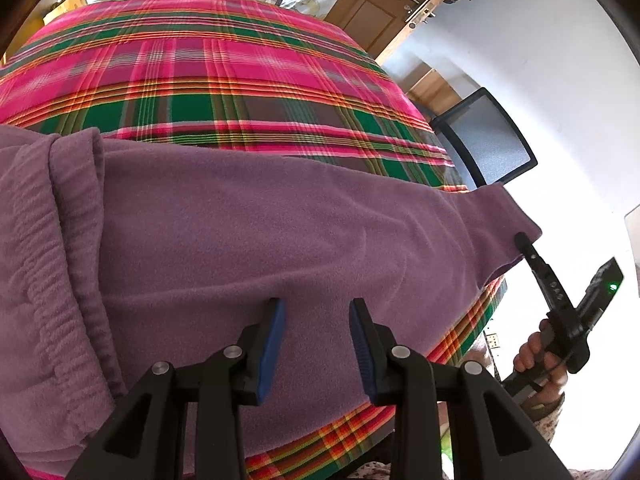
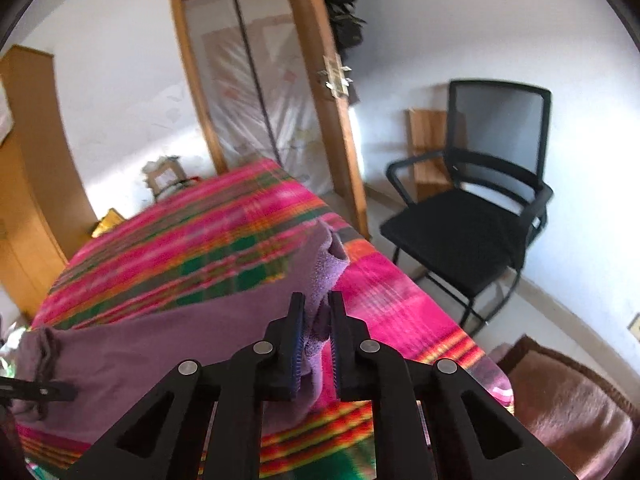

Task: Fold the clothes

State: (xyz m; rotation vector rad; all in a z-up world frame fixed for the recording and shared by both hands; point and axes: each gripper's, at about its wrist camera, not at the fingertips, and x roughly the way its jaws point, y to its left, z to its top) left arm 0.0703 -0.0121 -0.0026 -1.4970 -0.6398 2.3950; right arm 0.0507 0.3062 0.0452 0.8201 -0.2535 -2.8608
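Two claws: left gripper (image 1: 317, 312) spread over purple garment (image 1: 240, 216); right gripper (image 2: 317, 312) pinching its hem

Bright daylight, blown-out white walls, heavy fisheye bending, motion blur in right wrist view.

One purple garment (image 1: 248, 232) is counted, spread ahead of the left fingers. One plaid cover (image 1: 208, 68) is seen beyond it. Two grippers are counted: left gripper (image 1: 317, 312), right gripper (image 2: 317, 308). One black chair (image 2: 472, 216) is seen right of the right fingers.
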